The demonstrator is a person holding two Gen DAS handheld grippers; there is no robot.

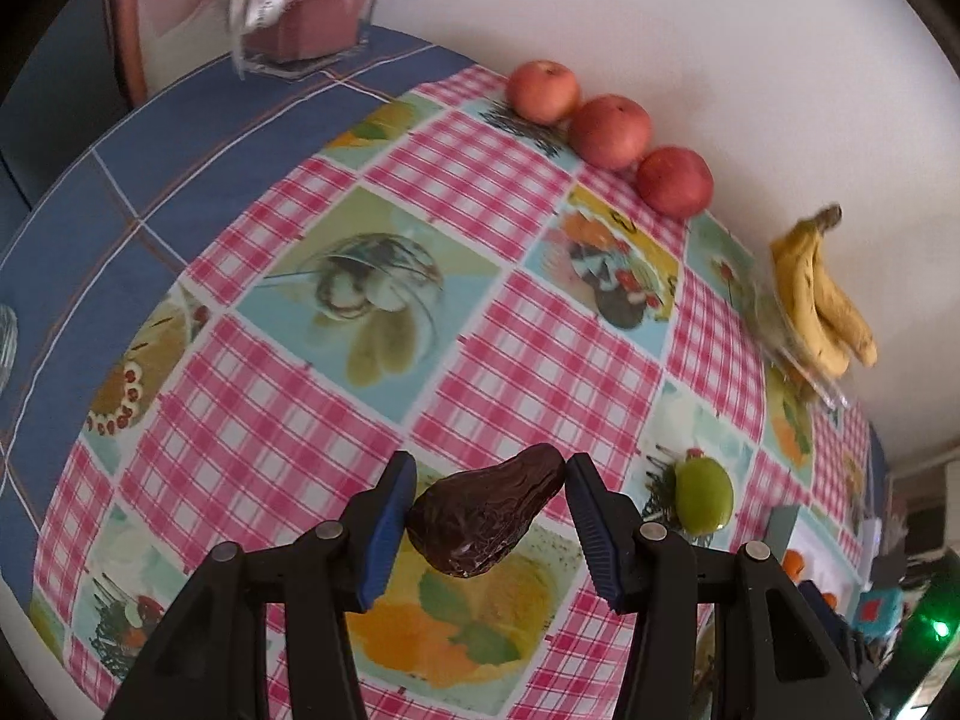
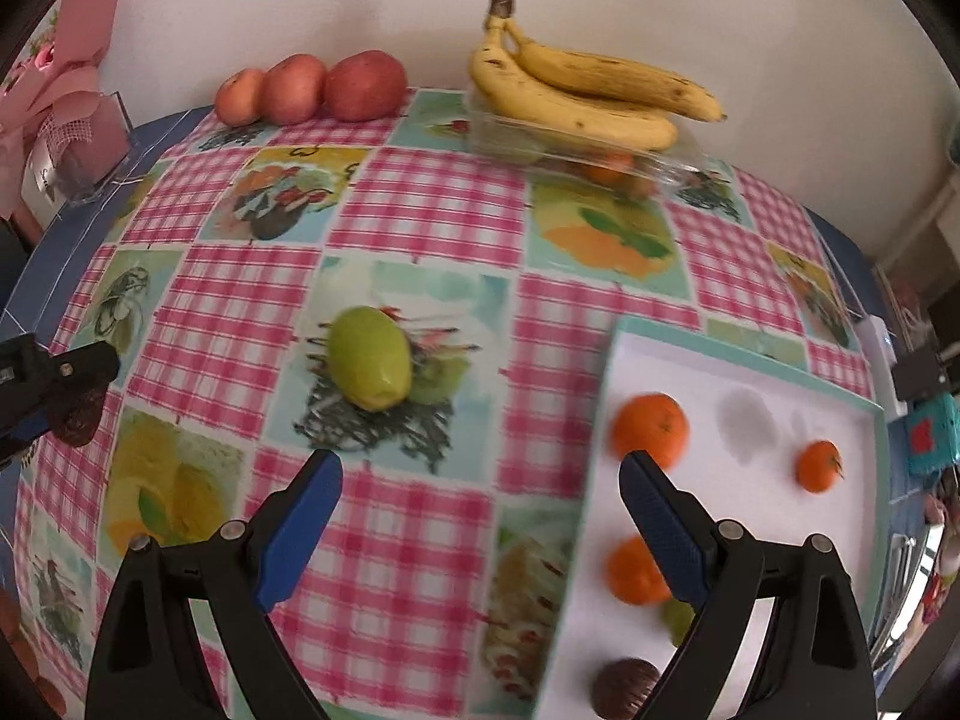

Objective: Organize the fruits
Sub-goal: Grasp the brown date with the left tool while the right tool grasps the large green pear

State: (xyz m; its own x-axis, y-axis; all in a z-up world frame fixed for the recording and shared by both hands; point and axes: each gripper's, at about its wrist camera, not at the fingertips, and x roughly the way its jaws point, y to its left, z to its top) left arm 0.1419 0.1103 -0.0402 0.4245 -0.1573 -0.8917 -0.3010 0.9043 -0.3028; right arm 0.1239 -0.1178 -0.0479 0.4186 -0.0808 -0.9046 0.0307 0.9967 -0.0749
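Observation:
My left gripper is shut on a dark brown avocado and holds it above the tablecloth; it also shows at the left edge of the right wrist view. My right gripper is open and empty above the cloth, between a green pear and a white tray. The tray holds three oranges, a dark round fruit and a partly hidden green fruit. Three red apples stand in a row along the wall. Bananas lie on a clear container. The pear also shows in the left wrist view.
A clear box with pink wrapping stands at the back left corner. The white wall runs along the table's far edge. A blue cloth covers the left end of the table. Clutter lies beyond the table's right end.

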